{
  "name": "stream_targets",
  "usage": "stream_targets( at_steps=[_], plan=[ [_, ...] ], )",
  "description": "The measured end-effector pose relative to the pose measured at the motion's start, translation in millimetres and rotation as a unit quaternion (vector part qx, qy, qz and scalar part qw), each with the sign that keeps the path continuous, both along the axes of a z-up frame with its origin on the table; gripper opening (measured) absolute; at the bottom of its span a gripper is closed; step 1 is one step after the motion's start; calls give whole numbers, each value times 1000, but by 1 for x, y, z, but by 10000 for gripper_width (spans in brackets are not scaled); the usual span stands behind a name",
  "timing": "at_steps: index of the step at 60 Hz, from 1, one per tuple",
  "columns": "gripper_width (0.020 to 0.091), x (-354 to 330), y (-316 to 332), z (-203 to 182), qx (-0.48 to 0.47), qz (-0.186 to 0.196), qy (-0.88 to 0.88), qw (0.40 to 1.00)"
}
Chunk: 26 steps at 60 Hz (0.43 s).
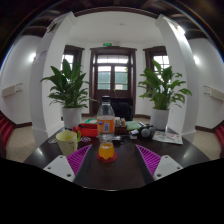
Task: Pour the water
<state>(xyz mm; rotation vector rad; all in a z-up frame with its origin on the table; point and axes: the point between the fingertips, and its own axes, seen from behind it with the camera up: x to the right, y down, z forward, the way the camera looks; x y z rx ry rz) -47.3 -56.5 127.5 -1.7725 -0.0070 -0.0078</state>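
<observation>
On the left of the dark table (40,155) stands a clear cup (67,141) holding something yellowish-green, just beyond the left finger's pink pad (61,165); it sits apart from the other things and within easy reach, so it may be the vessel meant to receive the water, though that is only a guess. Behind it, against the wall, a tall leafy plant (68,86) rises. Moving toward the middle, the gripper (105,162) is spread wide, its two fingers well apart and gripping nothing. Between them, just ahead, a small orange-filled glass (106,152) rests on the table on its own support with a gap at either side. Directly behind it a clear plastic bottle (105,118) stands upright, most likely the water source, and the gripper seems lined up on it so the fingers could close around its body. A red item (88,129) lies beside the bottle, too small to identify. Further right sit a dark object (146,131) and some papers (168,137), with a second plant (164,88) behind. The pour looks not yet begun.
</observation>
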Motion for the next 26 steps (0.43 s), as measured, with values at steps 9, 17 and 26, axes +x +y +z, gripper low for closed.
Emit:
stream_targets(
  at_steps=[9, 17, 26],
  plan=[
    [860, 4, -27, 12, 7, -2, 5, 1000],
    [859, 11, -42, 23, 21, -12, 2, 1000],
    [855, 13, -49, 32, 35, -15, 11, 999]
  ],
)
